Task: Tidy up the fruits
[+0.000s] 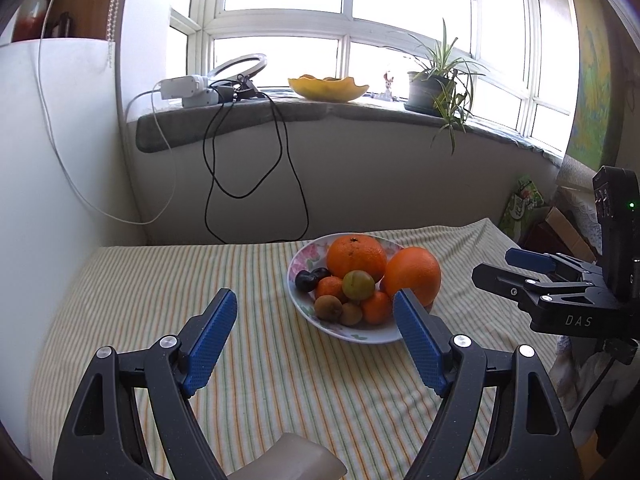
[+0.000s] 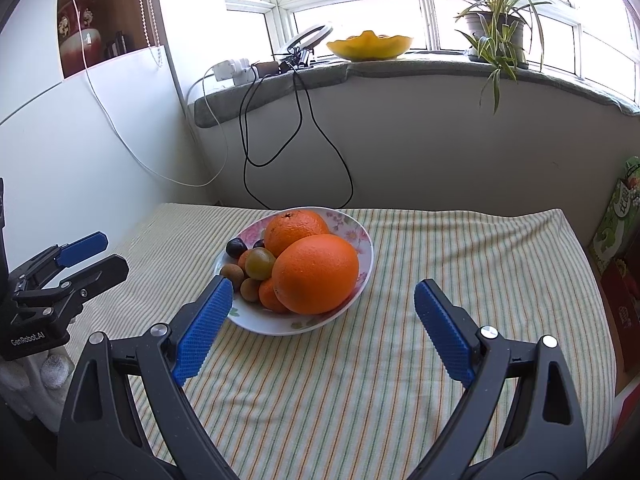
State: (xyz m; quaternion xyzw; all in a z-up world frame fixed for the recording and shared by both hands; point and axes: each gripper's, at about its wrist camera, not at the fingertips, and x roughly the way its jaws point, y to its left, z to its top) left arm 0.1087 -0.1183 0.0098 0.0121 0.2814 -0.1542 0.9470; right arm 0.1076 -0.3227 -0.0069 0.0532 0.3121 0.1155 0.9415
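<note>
A floral white plate [image 1: 298,304] [image 2: 356,236] sits on the striped cloth, heaped with fruit. Two big oranges [image 1: 413,274] [image 2: 316,274] lie at its back and right side. A green-yellow plum [image 1: 358,285] [image 2: 260,263], small tangerines [image 1: 330,287], brown kiwis [image 1: 328,307] [image 2: 232,273] and dark plums [image 1: 306,281] [image 2: 235,247] fill the rest. My left gripper [image 1: 316,306] is open and empty, above the cloth just short of the plate. My right gripper [image 2: 324,294] is open and empty, right fingertip over bare cloth, left fingertip by the plate's near rim.
The table with the striped cloth [image 1: 160,280] [image 2: 460,248] stands against a white wall. The windowsill holds a yellow bowl [image 1: 328,87] [image 2: 370,46], a potted plant [image 1: 432,88] [image 2: 496,28], a ring light and chargers with hanging cables [image 1: 256,168]. Boxes [image 2: 616,220] stand at the right.
</note>
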